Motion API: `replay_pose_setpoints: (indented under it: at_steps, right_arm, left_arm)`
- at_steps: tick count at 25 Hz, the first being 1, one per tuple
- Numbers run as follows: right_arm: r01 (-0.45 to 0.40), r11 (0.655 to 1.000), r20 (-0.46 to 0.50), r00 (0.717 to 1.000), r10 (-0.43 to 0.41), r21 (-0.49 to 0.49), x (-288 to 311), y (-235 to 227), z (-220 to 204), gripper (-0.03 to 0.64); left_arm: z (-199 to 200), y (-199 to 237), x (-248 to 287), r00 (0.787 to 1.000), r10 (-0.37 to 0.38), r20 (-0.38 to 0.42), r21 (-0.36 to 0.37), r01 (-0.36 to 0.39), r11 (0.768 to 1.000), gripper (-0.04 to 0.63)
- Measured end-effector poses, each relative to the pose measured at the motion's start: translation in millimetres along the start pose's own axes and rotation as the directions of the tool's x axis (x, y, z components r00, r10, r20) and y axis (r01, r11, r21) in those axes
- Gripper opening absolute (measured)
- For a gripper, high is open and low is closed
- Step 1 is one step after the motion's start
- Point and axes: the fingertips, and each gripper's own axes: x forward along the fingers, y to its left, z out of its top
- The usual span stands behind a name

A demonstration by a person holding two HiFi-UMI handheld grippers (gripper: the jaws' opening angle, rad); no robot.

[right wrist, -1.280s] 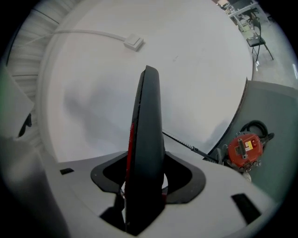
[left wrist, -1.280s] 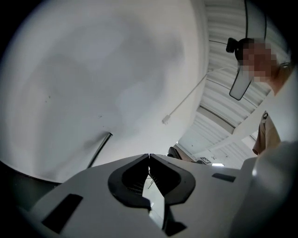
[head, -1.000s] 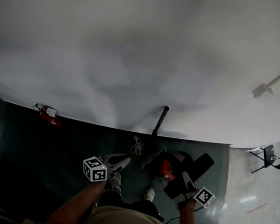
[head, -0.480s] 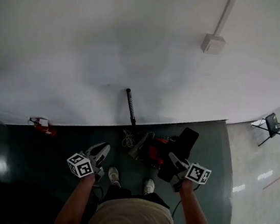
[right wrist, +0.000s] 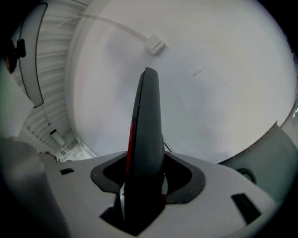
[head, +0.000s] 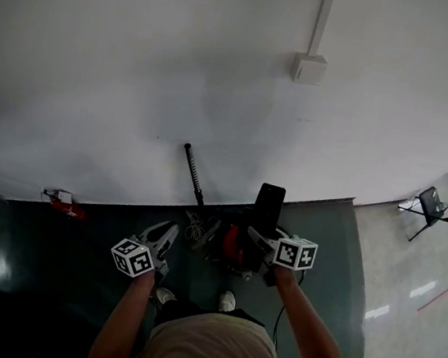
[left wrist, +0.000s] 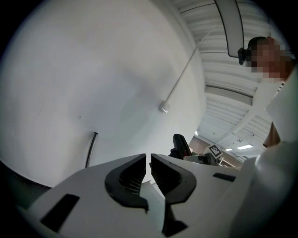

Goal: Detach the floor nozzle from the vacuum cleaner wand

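- Wall (head: 139,79): white, rising just behind the vacuum (head: 230,241), which sits on the dark floor (head: 75,236) at the person's feet.
- Nozzle (head: 268,207): the flat black head is held up off the floor, just right of the vacuum and above it. It sticks out forward from the right gripper (head: 261,241).
- Wand (head: 194,176): a thin dark tube leaning on the wall, just left of the vacuum. It looks apart from the nozzle, so I judge the joint to be already parted. Its lower end is lost in the clutter by the vacuum, so I cannot be sure.
- Right fingers (right wrist: 184,179): clamped on the nozzle's two flat faces, edge-on in the right gripper view, with a red stripe down one side.
- Left gripper (head: 169,231): left of the vacuum, near the wand's foot. Its ribbed fingers (left wrist: 132,174) are pressed almost together with nothing between them.
- Doing it well, as I judge it:
  - Keep the right grip firm, since the long head can lever out of it.
  - Carry the nozzle clear of the vacuum and lower it flat.
  - Keep the left gripper free to steady the leaning wand if it slides.
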Motion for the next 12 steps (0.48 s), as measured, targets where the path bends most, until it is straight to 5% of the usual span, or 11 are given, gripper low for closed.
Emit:
replay_pose_setpoints:
  at_steps: [12]
  right_arm:
    - [-0.05,0.994,-0.051,0.998,0.046,-0.096,17.8,29.8,3.4,0.225]
  left_arm:
    - [18.7,-8.1,-17.4,1.0,0.028,0.004,0.062,-0.028,0.998,0.034]
